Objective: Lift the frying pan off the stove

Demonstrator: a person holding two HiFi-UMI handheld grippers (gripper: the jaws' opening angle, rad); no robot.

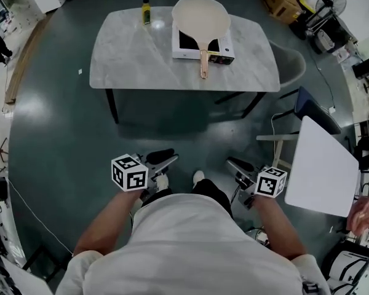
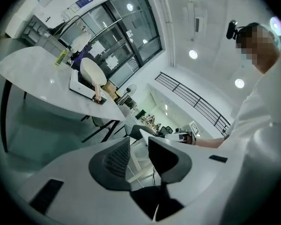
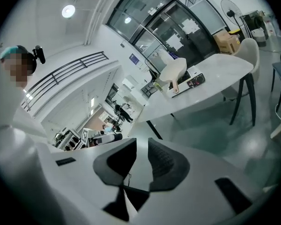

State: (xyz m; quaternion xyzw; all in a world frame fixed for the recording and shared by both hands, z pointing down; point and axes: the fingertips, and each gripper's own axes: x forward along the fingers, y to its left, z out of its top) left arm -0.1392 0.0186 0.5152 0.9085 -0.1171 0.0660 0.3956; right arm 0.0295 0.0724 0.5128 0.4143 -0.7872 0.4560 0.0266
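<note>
A cream frying pan (image 1: 201, 18) with a wooden handle (image 1: 204, 64) sits on a white single-burner stove (image 1: 226, 50) on the far grey marble table (image 1: 129, 54). Both grippers hang low near my body, well short of the table. My left gripper (image 1: 167, 159) is open with a narrow gap and nothing between its fingers; its own view shows the same gripper (image 2: 139, 144), with the pan (image 2: 92, 71) far off. My right gripper (image 1: 234, 165) is also slightly open and empty. The right gripper view shows it (image 3: 142, 146) with the pan (image 3: 173, 71) on the stove (image 3: 193, 81) in the distance.
A small yellow-capped bottle (image 1: 146, 11) stands on the table left of the stove. A pale chair (image 1: 293, 63) is tucked at the table's right end. A white tabletop (image 1: 323, 165) juts in at my right, with a person's hand (image 1: 364, 214) beyond it. Dark floor lies between me and the table.
</note>
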